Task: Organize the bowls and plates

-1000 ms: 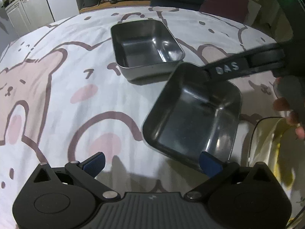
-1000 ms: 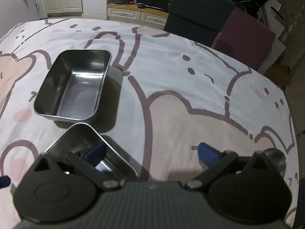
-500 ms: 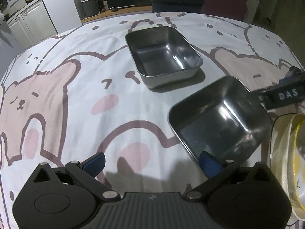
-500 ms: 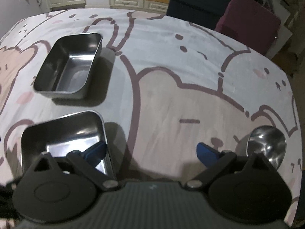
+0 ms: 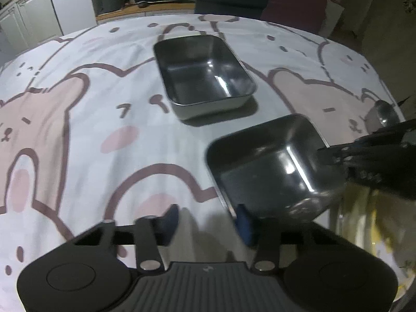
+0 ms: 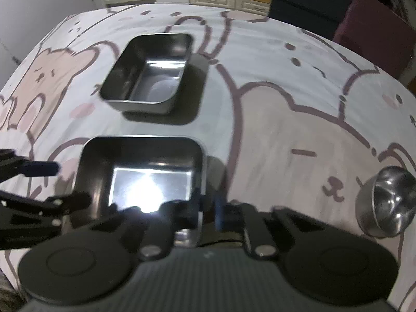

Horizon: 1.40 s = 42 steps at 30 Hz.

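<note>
Two rectangular steel trays lie on the bear-print tablecloth. The far tray (image 5: 205, 72) (image 6: 150, 70) stands alone. My right gripper (image 6: 206, 204) is shut on the right wall of the near tray (image 5: 270, 166) (image 6: 145, 171), with the rim between its pads. It enters the left wrist view from the right, as the right gripper (image 5: 325, 152). My left gripper (image 5: 205, 218) is closing at the tray's near-left corner. Only cloth shows between its fingers, and its right finger (image 5: 243, 223) sits against the corner. From the right wrist, the left gripper (image 6: 67, 182) is at the tray's left wall.
A small round steel bowl (image 6: 387, 202) (image 5: 382, 117) stands near the table's right edge. Pale yellow dishes (image 5: 364, 223) sit just right of the near tray. Dark chairs (image 6: 306, 0) line the far side of the table.
The right gripper's jaws went from wide apart to shut on the near tray's wall. The left gripper's jaws narrowed a good deal. The near tray now lies squarer between the two grippers.
</note>
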Each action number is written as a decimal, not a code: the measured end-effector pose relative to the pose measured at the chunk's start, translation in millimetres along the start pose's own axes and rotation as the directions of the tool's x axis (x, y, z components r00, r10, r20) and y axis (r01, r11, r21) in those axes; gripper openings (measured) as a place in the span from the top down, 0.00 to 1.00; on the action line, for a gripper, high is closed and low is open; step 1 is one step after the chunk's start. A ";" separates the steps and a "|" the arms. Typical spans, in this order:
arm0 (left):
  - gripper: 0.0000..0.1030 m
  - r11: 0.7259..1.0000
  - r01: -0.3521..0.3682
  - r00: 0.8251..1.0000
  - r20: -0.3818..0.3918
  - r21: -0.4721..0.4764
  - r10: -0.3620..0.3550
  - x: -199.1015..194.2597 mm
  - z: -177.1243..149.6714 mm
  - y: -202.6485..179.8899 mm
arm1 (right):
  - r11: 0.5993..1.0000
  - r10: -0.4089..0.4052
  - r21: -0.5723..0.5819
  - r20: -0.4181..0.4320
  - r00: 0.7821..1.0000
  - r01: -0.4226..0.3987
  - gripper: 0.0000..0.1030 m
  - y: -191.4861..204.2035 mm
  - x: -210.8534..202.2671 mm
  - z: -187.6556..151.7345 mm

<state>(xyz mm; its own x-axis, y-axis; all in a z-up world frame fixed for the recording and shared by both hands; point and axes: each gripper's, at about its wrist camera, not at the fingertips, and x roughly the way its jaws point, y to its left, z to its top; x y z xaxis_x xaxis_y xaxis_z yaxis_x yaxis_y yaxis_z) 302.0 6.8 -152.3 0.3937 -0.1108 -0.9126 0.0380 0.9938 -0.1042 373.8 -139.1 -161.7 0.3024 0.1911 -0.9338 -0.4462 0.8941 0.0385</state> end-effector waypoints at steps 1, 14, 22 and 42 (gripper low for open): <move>0.74 1.000 0.019 1.000 -0.002 -0.003 -0.019 -0.4 0.2 -1.4 | 1.000 -0.009 -0.012 -0.002 1.000 0.009 0.95 3.4 0.2 -0.5; 0.92 0.996 0.017 1.000 0.022 -0.084 -0.015 -26.0 -9.0 38.9 | 0.999 0.042 -0.037 0.044 0.998 -0.041 0.94 38.1 -17.9 -9.0; 0.92 0.993 -0.011 1.000 0.006 -0.115 0.012 -43.8 -32.2 82.5 | 0.989 0.114 -0.098 0.034 0.993 -0.110 0.92 85.7 -23.5 -11.7; 0.92 0.995 -0.045 0.999 -0.018 -0.090 0.043 -51.2 -50.5 97.3 | 0.980 0.126 -0.148 -0.056 0.990 -0.133 0.88 137.9 -13.3 -33.9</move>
<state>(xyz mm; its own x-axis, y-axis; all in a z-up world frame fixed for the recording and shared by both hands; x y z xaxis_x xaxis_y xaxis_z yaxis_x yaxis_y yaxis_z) 239.2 108.8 -135.8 0.3786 -0.0679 -0.9231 -0.0623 0.9932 -0.0987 279.7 -32.1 -156.0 0.1966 0.2793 -0.9399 -0.6019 0.7910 0.1091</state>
